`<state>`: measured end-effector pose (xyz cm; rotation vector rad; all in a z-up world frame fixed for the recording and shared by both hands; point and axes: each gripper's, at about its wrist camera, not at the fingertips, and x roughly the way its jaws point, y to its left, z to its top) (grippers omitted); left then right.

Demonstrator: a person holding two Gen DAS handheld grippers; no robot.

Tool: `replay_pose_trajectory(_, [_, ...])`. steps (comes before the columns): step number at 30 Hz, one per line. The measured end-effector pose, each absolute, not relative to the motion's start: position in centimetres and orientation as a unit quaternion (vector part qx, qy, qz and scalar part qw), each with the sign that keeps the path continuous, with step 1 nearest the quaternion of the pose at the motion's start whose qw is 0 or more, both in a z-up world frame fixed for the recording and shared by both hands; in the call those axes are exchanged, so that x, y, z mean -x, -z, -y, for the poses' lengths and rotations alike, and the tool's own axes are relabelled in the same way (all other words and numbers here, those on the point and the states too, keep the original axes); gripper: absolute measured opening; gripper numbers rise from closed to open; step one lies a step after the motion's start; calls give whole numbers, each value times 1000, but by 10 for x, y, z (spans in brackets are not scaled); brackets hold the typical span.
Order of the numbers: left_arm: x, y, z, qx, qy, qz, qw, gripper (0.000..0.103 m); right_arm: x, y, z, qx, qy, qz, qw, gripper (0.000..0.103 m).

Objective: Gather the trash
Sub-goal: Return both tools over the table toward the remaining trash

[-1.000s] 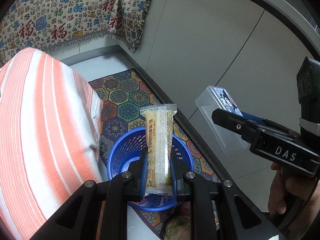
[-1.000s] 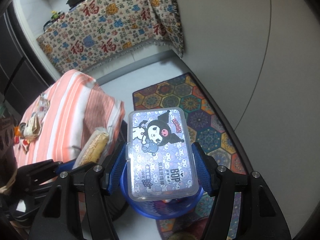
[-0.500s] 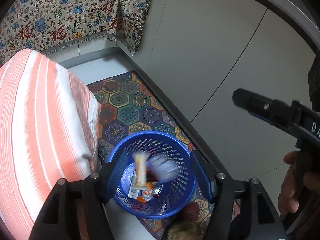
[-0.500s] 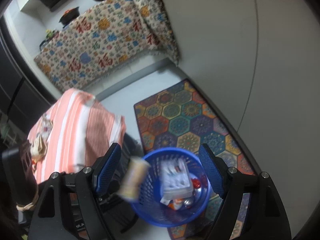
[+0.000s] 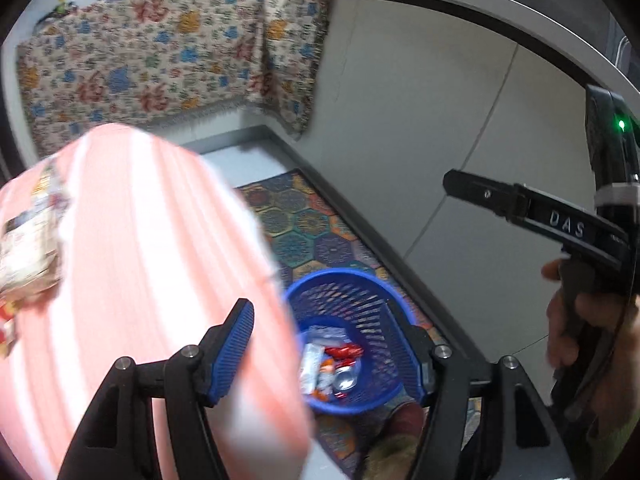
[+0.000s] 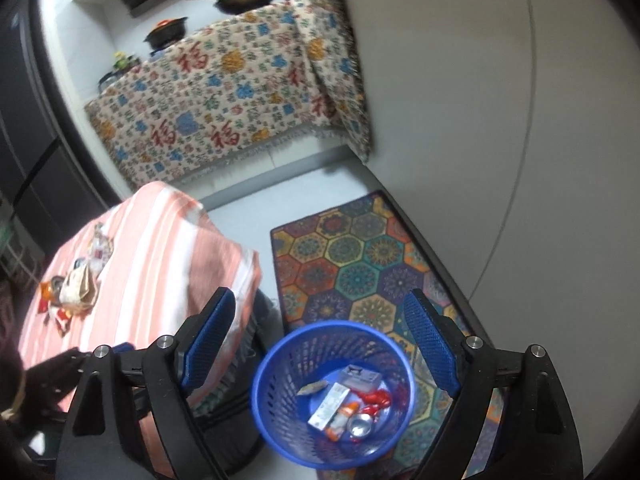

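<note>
Patterned rug (image 6: 352, 264) floor: blue basket (image 6: 276, 356) loaded; right claw (image 6: 326, 340) just opened, left claw (image 5: 320, 340) open, both empty. Next: table (image 6: 160, 240) wrappers (image 6: 76, 284).

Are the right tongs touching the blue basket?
Apart. The right wrist view shows the right tongs open and empty, above the blue basket on the floor.

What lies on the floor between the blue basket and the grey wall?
The patterned rug fills that stretch from the blue basket to the grey wall, shown in the right wrist view.

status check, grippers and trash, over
Left gripper and right gripper open, empty. Wrappers in blue plastic mesh basket. More litter on striped tablecloth. Path clear.
</note>
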<state>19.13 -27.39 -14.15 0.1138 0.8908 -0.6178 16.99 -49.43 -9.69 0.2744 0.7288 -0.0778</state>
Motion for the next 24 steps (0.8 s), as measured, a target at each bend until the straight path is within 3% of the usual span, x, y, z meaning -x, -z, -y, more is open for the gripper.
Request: replay_pose_trajectory(24, [-171, 150, -4, -23, 67, -444, 893, 67, -173, 137, 208, 113, -247, -395, 878, 89])
